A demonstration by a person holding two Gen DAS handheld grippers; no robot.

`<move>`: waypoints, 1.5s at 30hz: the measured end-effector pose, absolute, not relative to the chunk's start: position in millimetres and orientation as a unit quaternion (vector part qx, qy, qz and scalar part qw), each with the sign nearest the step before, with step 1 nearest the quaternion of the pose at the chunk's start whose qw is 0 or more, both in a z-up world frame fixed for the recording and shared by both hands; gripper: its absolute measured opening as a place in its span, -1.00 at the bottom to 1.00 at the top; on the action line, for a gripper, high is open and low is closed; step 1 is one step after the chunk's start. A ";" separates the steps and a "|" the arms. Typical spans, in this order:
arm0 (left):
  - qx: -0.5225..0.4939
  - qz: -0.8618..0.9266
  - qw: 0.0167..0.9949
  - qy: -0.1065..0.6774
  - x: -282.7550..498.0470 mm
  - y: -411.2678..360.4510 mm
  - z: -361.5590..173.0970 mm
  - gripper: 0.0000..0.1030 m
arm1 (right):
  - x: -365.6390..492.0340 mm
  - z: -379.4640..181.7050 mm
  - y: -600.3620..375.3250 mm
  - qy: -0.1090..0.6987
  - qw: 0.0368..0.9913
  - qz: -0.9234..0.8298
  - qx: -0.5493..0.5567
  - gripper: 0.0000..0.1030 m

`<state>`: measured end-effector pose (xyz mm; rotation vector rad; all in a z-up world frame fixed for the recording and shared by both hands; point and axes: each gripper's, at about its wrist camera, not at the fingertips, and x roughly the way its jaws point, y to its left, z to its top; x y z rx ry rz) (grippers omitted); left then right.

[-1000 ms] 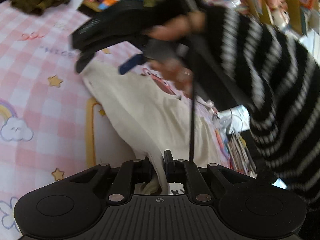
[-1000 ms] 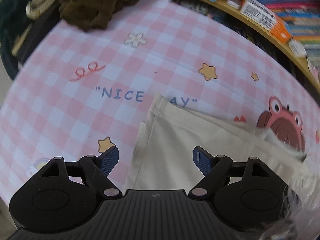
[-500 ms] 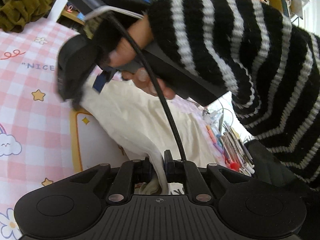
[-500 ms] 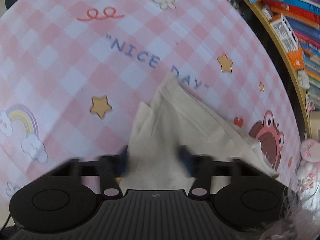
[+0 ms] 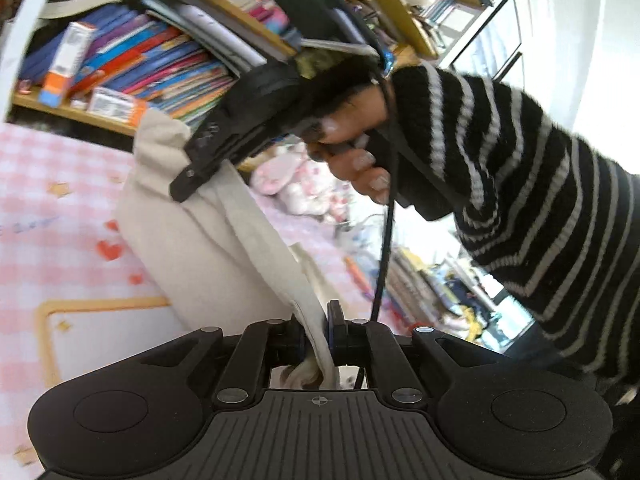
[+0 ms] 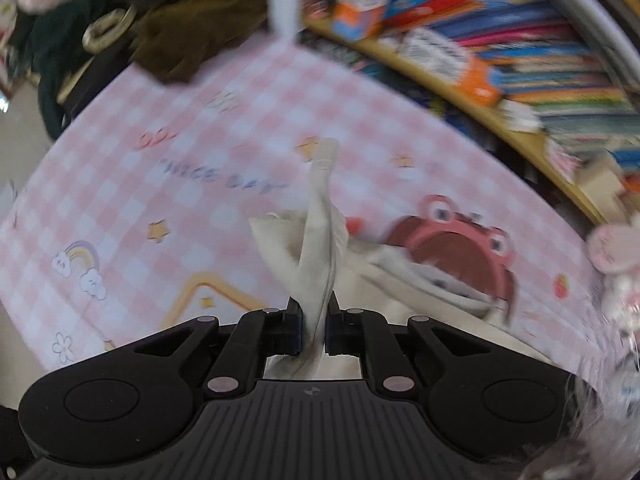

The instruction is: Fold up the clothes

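Note:
A cream garment (image 5: 192, 240) hangs lifted above the pink checked mat (image 5: 40, 240). My left gripper (image 5: 316, 320) is shut on one edge of it, and cloth bunches behind the pads. In the left wrist view a hand (image 5: 352, 136) in a black-and-white striped sleeve (image 5: 520, 180) holds my right gripper (image 5: 188, 176), which grips the garment's upper corner. In the right wrist view my right gripper (image 6: 314, 312) has its jaws closing tight on a twisted fold of the cream garment (image 6: 320, 240), and the pads press on it. The rest trails down onto the mat (image 6: 200, 200).
A bookshelf (image 5: 160, 60) packed with colourful books runs along the mat's far side (image 6: 520, 80). Dark brown and green clothes (image 6: 192, 40) lie piled at the mat's far left corner. A pink plush toy (image 6: 616, 256) sits at the right edge. Books lie stacked on the floor (image 5: 440, 280).
My right gripper came down over the garment's corner, shut on it and rose with it. My left gripper lifted too, still holding its edge, and the cloth came up off the mat.

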<state>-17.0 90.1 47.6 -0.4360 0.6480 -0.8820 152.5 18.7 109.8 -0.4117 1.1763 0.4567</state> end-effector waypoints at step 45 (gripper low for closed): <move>-0.106 -0.166 0.883 0.426 -60.0 -127.4 33.8 0.24 | 65.2 10.1 -420.5 0.581 0.743 0.290 0.163 -0.03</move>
